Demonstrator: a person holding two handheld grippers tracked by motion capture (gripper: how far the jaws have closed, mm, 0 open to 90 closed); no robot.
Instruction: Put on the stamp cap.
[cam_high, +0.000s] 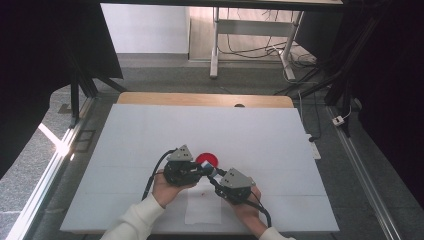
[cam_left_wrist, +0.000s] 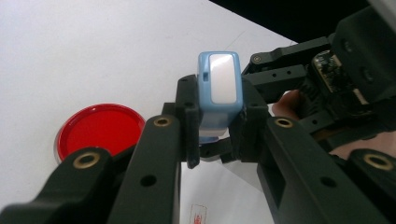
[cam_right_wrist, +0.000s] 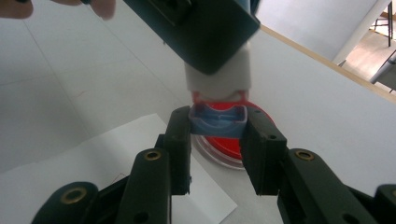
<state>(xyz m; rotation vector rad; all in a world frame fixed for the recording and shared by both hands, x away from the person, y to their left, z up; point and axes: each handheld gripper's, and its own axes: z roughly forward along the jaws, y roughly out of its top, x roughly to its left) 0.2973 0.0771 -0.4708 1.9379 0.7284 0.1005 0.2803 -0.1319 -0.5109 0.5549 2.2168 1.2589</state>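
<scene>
While the white table (cam_high: 150, 140) spreads wide under everything, the work sits low at its six o'clock edge, above a sheet of paper (cam_high: 202, 210). At the paper's twelve o'clock lies a round red ink pad (cam_high: 207, 160). Over both, the left gripper (cam_high: 204, 170) is clamped on the pale body of a small blue stamp (cam_left_wrist: 218, 91), held clear of the table, and the right gripper (cam_right_wrist: 218, 140) pinches the stamp's blue cap (cam_right_wrist: 218, 119) at the lower end, with the red pad showing behind it. The step looks like pulling the cap off. To do it well, keep the left grip firm and unmoving, draw the right straight away along the stamp's axis without twisting, and stay above the paper so nothing smears.
</scene>
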